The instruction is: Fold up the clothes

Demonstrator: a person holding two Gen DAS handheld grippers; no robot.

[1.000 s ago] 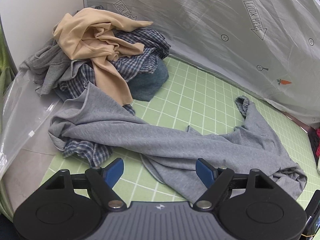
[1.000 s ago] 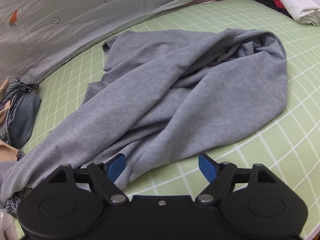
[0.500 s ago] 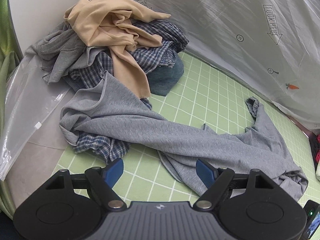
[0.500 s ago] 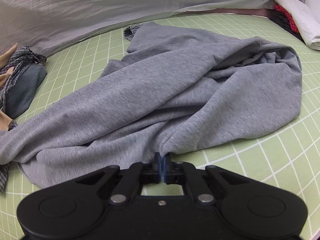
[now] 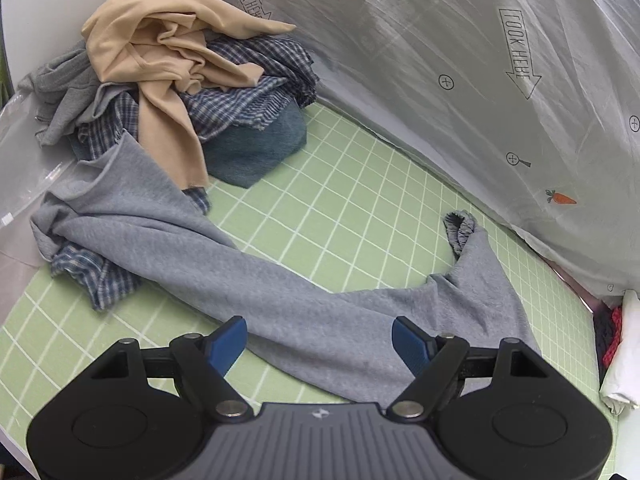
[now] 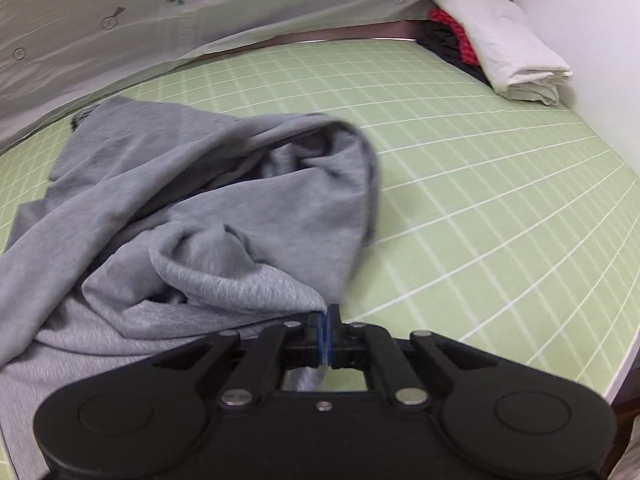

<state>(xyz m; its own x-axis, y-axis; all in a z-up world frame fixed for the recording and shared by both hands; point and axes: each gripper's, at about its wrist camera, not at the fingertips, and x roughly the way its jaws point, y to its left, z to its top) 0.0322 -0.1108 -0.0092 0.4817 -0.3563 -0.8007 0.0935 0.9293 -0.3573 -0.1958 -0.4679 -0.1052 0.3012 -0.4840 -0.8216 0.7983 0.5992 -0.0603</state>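
The right hand-held gripper is clenched on an edge of the grey garment; its two blue pads are pressed together with a small piece of the cloth between them. The garment lies crumpled on the green grid mat of the table, and the part near the pads is lifted a little. The left hand-held gripper is released, its jaws standing wide apart over the long stretched part of the same garment, not pressing it. Behind, a pile of clothes sits in the corner, with a beige piece on top. Folded white cloth lies at the far side.
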